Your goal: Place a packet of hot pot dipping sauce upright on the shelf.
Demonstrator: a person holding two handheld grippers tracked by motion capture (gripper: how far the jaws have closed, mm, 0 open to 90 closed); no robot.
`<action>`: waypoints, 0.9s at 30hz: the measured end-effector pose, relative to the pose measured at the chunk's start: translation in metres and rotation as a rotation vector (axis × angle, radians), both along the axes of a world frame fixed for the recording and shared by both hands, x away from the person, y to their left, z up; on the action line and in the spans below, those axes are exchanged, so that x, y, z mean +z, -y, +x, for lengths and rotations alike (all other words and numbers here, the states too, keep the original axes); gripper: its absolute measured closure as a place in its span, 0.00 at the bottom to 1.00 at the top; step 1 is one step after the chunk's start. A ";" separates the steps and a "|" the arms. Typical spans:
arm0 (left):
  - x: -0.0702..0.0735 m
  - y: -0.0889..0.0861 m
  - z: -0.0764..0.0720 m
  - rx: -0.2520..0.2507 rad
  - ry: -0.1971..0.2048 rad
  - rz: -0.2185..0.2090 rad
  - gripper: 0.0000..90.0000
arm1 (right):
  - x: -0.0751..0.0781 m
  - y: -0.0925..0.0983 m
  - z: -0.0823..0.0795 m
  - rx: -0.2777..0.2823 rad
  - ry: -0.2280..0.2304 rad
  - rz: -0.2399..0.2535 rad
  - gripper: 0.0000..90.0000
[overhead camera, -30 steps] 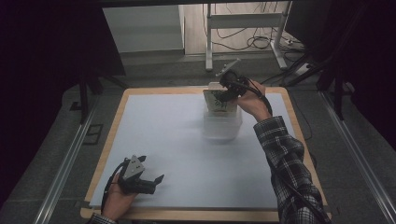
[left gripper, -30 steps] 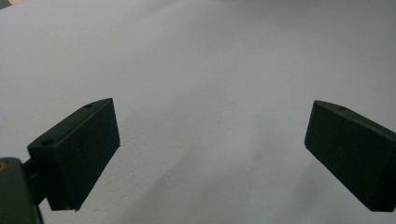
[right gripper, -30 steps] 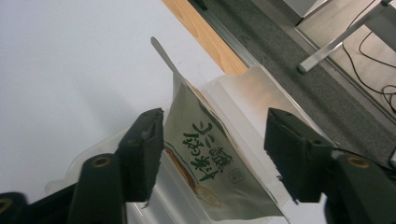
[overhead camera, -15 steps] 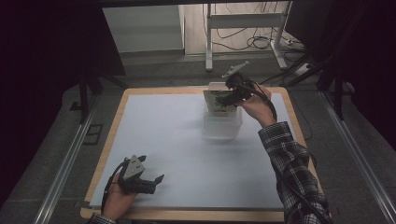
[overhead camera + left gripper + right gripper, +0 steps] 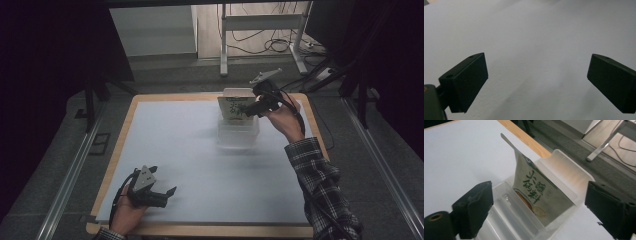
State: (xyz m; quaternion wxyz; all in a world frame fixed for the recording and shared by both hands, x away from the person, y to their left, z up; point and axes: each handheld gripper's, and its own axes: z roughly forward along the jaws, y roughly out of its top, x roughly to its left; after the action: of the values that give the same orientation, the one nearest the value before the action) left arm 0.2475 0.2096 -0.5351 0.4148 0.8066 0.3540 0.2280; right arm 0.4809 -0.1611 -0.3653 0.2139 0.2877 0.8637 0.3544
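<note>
In the high view, a green-printed pouch (image 5: 235,108) stands in a clear plastic bin (image 5: 238,134) near the far edge of the counter (image 5: 175,150), right of its middle. The right gripper (image 5: 246,111) sits just beside the pouch at its right; its fingers have just been opening and stand released, so the step in hand looks like letting go after setting the pouch in the bin. The left gripper (image 5: 167,195) rests near the near left corner, well apart from the bin. In the left gripper view, its fingers (image 5: 466,82) are spread wide over bare white counter, grasping nothing. In the right gripper view, the pouch (image 5: 536,192) is seen between the parted fingers (image 5: 474,205) but farther off, untouched; its long axis runs bottom to top, leaning, with the sealed top edge pointing up and away from the bin's far wall (image 5: 566,173). The next move likely calls for drawing the right gripper back without brushing the pouch over.
</note>
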 end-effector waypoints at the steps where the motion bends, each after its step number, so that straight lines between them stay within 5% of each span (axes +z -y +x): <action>1: 0.000 0.000 0.000 0.000 0.000 0.000 0.03 | 0.000 0.002 -0.001 -0.001 -0.001 0.005 0.08; 27: 0.001 -0.001 -0.001 0.003 0.015 -0.008 0.03 | -0.034 0.020 -0.047 0.040 -0.066 0.138 0.01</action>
State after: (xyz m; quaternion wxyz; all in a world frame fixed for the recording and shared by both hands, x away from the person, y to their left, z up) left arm 0.2467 0.2108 -0.5338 0.4205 0.8026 0.3532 0.2331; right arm 0.4343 -0.1810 -0.3994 0.1578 0.2960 0.8494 0.4073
